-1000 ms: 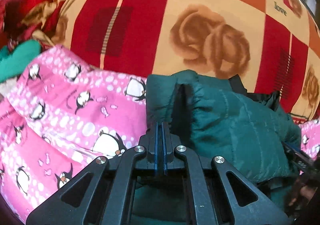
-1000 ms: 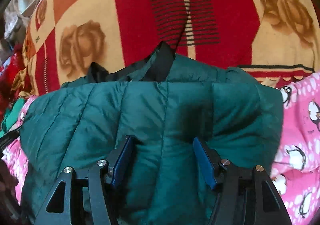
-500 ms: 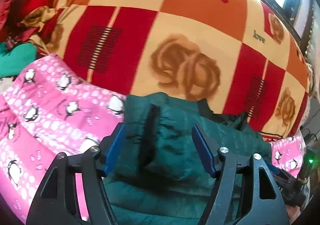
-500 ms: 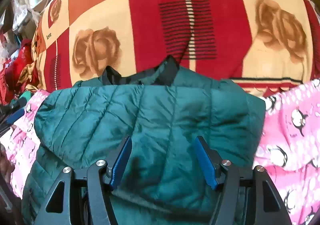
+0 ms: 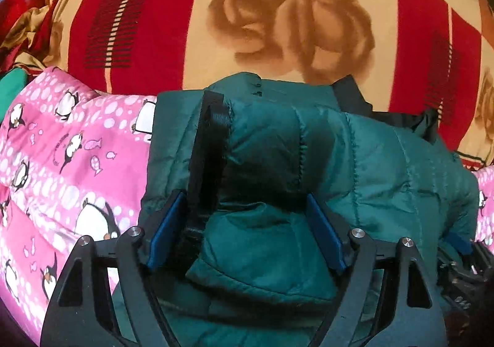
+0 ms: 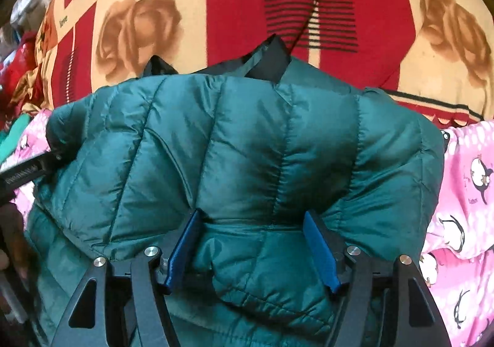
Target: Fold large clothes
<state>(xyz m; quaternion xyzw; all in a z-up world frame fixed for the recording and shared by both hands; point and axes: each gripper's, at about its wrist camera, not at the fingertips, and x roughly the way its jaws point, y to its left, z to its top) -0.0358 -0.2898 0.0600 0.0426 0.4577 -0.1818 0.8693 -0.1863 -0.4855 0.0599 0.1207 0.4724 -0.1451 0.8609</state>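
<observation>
A dark green quilted puffer jacket (image 5: 370, 168) lies folded in a thick bundle on the bed; it also fills the right wrist view (image 6: 247, 146). My left gripper (image 5: 247, 233) is open, its blue pads on either side of a fold with a black zipper strip (image 5: 210, 143). My right gripper (image 6: 253, 251) is open with its pads straddling a bulge of the jacket at the near edge. The left gripper's tip (image 6: 27, 171) shows at the jacket's left end in the right wrist view.
A pink penguin-print quilt (image 5: 61, 162) lies under and beside the jacket, also at the right (image 6: 463, 192). A red and cream rose-patterned blanket (image 5: 278, 23) covers the bed behind. Crumpled red and green clothes (image 5: 18, 38) lie at the far left.
My left gripper went from shut on jacket fabric to open and now sits low over the fold. My right gripper stayed open and pressed closer to the jacket.
</observation>
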